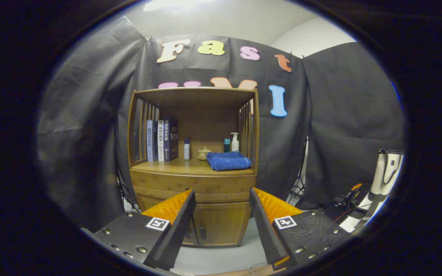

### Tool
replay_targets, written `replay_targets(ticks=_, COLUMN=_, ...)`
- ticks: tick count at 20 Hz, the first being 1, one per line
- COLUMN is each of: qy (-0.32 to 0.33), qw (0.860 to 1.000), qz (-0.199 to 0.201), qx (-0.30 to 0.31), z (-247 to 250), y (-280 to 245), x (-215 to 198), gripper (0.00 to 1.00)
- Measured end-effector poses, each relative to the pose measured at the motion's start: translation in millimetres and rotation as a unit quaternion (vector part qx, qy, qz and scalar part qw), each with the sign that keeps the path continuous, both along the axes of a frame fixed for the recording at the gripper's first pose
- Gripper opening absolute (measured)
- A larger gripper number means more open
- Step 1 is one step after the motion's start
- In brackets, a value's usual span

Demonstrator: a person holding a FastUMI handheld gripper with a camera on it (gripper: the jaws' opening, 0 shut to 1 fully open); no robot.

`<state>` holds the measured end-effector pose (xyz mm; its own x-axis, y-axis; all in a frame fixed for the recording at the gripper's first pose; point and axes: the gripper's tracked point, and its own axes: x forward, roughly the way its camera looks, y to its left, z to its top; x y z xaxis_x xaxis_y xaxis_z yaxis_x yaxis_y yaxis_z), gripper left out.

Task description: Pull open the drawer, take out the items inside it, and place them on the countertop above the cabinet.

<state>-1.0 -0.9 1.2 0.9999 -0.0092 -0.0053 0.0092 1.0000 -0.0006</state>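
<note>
Black cloth is hung behind a wooden cabinet. Before it, the gripper is held released — fingers spread wide, nothing between them. Just beyond the fingers the drawer is seen closed. On the countertop above it lie a folded blue towel, upright books and small bottles.

Black cloth walls hang below a white ceiling, above a pale grey floor.
</note>
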Motion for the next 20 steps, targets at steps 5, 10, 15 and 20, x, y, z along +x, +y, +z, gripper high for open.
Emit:
replay_targets(ticks=5, qy=0.002, qw=1.0, qz=0.001, qx=-0.001, z=-1.4, y=2.5, x=1.6, gripper=0.84)
replay_targets(ticks=10, qy=-0.031, qw=0.999, qz=-0.018, qx=0.011, z=6.1, y=-2.1, x=26.3, gripper=0.84)
replay_targets(ticks=15, qy=-0.009, qw=0.999, qz=-0.014, qx=0.031, z=-13.8, y=18.4, x=88.9, gripper=0.84)
replay_targets(ticks=20, qy=0.034, qw=0.999, qz=-0.009, qx=0.031, z=-47.1, y=51.8, x=150.3, gripper=0.84)
